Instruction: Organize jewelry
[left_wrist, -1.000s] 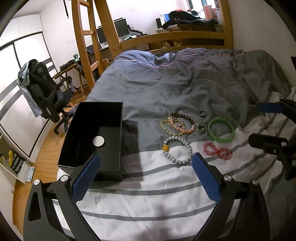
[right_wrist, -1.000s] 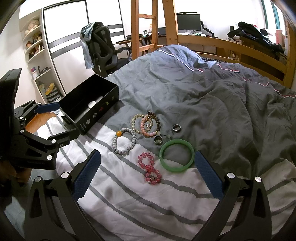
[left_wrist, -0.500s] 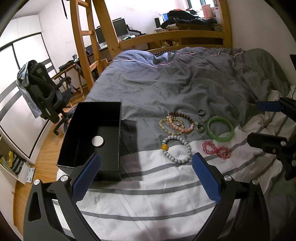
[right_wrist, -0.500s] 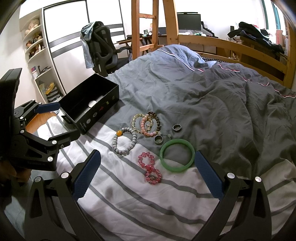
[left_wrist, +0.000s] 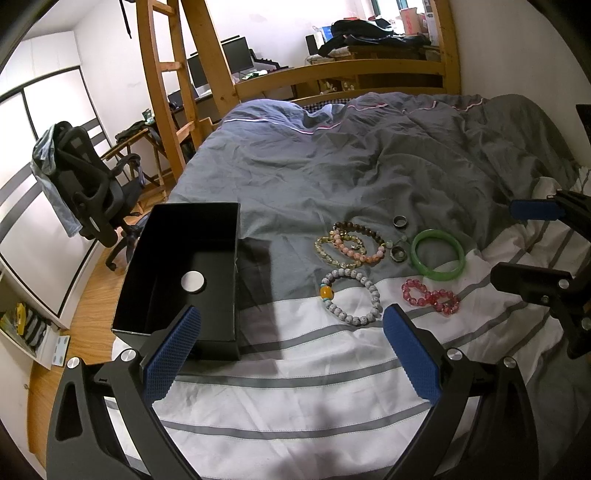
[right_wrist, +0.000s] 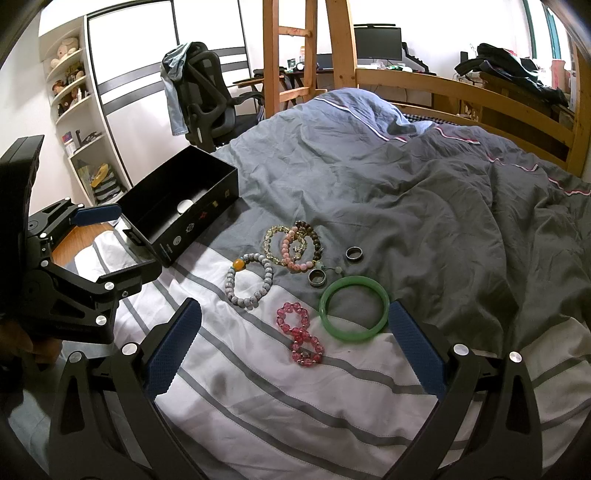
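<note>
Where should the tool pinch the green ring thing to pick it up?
Pinch the green bangle across its near rim, one finger inside the hole, one outside, coming straight down. It lies flat on the bed, and the right tool is open closest to that edge.

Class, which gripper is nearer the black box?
Left. The left gripper hovers right beside the black box; the right gripper is over by the green bangle.

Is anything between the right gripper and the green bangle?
Nothing visible. The right gripper is open, and the green bangle lies just ahead; the pink bead bracelet lies beside it, left of that path.
</note>
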